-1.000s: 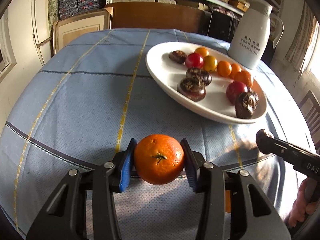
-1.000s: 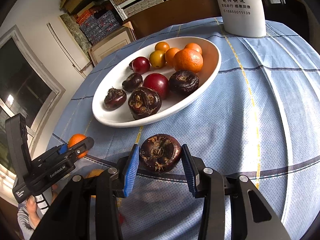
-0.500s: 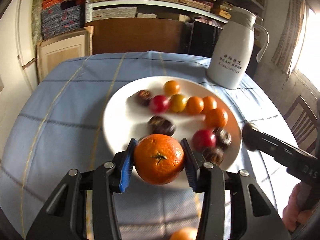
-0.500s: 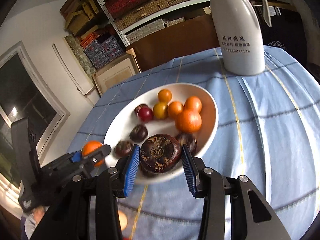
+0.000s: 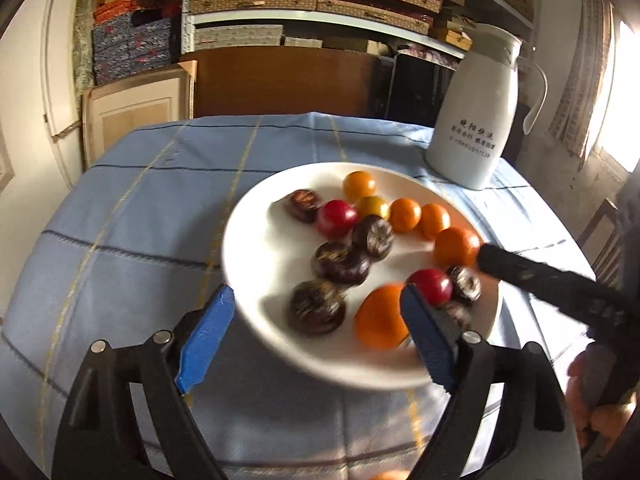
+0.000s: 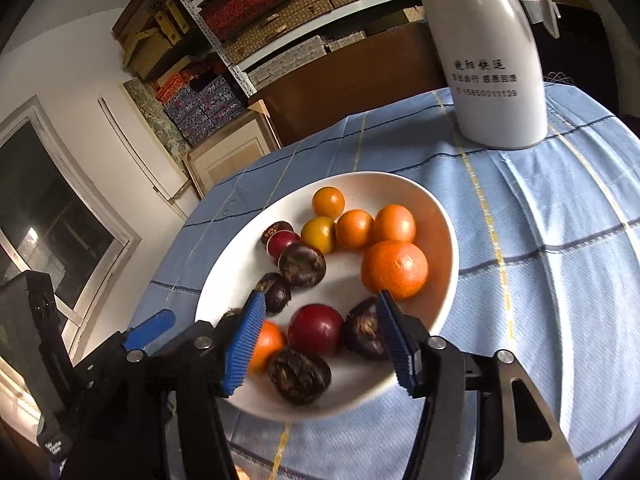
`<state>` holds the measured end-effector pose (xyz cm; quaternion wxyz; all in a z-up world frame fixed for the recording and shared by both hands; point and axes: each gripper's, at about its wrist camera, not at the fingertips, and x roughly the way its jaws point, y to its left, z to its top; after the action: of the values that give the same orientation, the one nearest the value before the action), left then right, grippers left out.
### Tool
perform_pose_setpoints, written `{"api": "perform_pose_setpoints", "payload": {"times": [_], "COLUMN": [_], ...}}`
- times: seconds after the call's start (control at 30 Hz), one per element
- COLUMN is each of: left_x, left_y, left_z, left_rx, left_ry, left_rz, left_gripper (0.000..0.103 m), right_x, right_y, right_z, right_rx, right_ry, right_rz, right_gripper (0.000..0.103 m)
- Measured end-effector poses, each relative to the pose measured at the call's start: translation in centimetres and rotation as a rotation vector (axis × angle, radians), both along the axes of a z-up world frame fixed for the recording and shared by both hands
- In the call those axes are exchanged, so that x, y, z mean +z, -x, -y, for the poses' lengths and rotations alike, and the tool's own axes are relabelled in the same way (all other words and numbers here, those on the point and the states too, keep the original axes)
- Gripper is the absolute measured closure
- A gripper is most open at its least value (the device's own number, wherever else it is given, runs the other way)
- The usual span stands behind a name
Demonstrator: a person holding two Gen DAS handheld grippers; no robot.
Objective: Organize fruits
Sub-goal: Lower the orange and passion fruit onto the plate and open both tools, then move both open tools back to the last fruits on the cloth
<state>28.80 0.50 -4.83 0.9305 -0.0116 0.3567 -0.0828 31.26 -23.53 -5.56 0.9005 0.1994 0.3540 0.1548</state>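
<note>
We have just let go: both our left gripper [image 5: 316, 332] and right gripper [image 6: 320, 340] now gape wide and empty. The round orange mandarin [image 5: 380, 317] and dark brown water chestnut [image 6: 298, 376] lie in the white oval ceramic plate [image 5: 256, 240], so 2 more fruits are sorted.

box-stacked shelves [image 5: 320, 0], bright window [image 5: 618, 120]

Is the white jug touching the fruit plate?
Apart. The right wrist view shows blue tablecloth between the jug and the plate rim.
</note>
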Motion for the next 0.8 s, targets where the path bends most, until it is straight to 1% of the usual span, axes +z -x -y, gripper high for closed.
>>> {"api": "perform_pose_setpoints", "payload": {"times": [0.07, 0.13, 0.2, 0.27, 0.3, 0.37, 0.4, 0.53, 0.67, 0.8], "left_x": [-0.6, -1.3, -1.6, -1.7, -1.7, -2.1, -2.2, -2.8, -3.5, -3.9], "left_y": [0.9, 1.9, 3.2, 4.8, 5.7, 7.4, 7.9, 9.8, 10.4, 10.0], "left_z": [-1.0, -1.9, -2.6, -2.8, -2.7, -2.2, -1.8, 0.0, 1.2, 1.4], "left_rx": [0.027, 0.047, 0.054, 0.044, 0.034, 0.006, -0.007, -0.080, -0.104, -0.114], "left_ry": [0.000, 0.016, 0.033, 0.031, 0.026, 0.007, -0.004, -0.060, -0.115, -0.109], "left_rz": [-0.013, -0.042, -0.053, -0.046, -0.040, -0.037, -0.039, -0.045, -0.056, -0.080], "left_gripper": [0.020, 0.020, 0.020, 0.020, 0.020, 0.014, 0.013, 0.013, 0.013, 0.010], "right_x": [-0.5, -1.3, -1.8, -1.7, -1.6, -1.6, -1.8, -2.4, -2.5, -2.8], "right_y": [1.3, 2.7, 4.2, 5.5, 6.3, 7.5, 7.9, 8.2, 8.3, 8.2], "right_z": [0.7, 1.2, 1.6, 1.9, 2.0, 2.2, 2.1, 1.9, 2.6, 3.0], "right_rx": [-0.012, -0.015, -0.015, -0.019, -0.024, -0.030, -0.029, -0.020, -0.038, -0.046], "right_ry": [-0.015, -0.036, -0.049, -0.054, -0.052, -0.045, -0.040, -0.031, -0.050, -0.065], "right_rz": [-0.004, -0.031, -0.043, -0.032, -0.021, -0.009, -0.011, -0.038, -0.041, -0.057], "right_gripper": [0.037, 0.036, 0.036, 0.034, 0.030, 0.027, 0.026, 0.026, 0.026, 0.025]}}
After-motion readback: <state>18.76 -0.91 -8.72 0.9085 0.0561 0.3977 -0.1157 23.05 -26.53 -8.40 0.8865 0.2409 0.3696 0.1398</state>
